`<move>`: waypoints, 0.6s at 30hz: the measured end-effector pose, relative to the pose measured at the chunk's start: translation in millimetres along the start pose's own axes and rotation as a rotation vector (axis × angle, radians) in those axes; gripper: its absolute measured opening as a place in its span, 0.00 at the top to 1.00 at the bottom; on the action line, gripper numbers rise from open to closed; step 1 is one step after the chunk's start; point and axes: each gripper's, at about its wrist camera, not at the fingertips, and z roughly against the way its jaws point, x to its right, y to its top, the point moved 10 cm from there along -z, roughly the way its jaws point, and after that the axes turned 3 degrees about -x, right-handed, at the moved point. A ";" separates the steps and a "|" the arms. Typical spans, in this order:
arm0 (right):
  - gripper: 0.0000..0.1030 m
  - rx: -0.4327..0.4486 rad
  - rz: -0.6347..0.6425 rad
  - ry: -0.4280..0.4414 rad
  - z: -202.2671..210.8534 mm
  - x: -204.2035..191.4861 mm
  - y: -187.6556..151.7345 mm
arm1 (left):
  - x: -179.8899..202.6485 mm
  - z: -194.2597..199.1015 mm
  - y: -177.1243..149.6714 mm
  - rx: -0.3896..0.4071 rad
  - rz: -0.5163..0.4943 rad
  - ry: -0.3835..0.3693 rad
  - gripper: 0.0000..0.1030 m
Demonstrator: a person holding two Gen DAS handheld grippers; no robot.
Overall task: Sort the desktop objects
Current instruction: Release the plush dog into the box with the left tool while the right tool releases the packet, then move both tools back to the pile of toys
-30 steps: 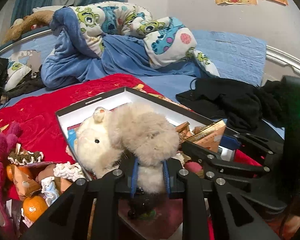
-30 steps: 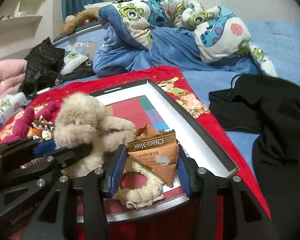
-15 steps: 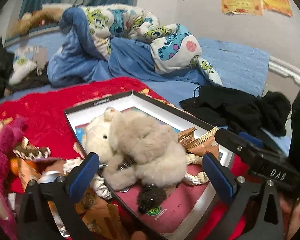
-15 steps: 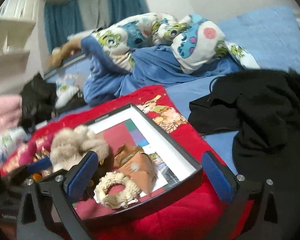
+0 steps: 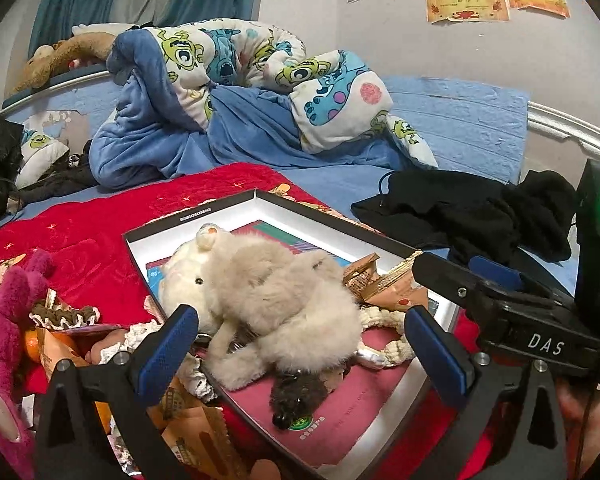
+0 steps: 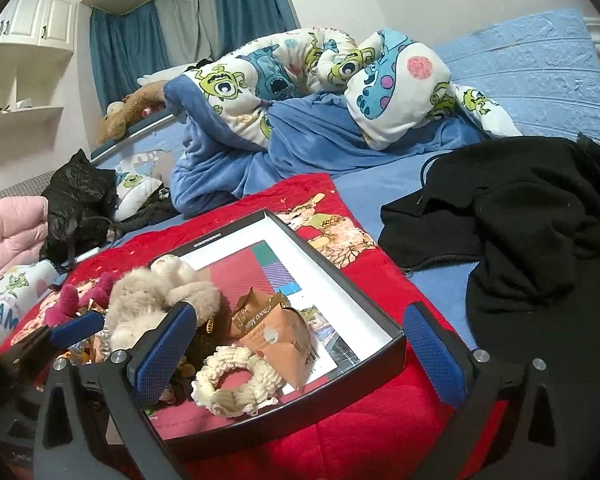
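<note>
Both grippers wide, nothing between the fingers.
The fluffy beige plush toy (image 5: 276,304) lies in the black box (image 5: 228,205) beside the brown snack packet (image 6: 276,332).

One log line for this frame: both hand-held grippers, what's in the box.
left hand-held gripper: open, empty | right hand-held gripper: open, empty | box: beige plush, snack packet, cream scrunchie inside

One box (image 6: 352,280), two plush toys (image 5: 276,304)
</note>
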 end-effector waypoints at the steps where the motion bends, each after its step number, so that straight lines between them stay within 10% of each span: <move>1: 0.00 0.002 -0.003 0.003 0.6 0.4 0.1 | 0.4 0.3 0.2 0.001 -0.001 -0.001 0.00; 18: 0.00 0.004 -0.061 -0.067 55.7 6.8 -23.5 | 45.1 28.8 -30.1 -0.041 -0.060 -0.073 0.00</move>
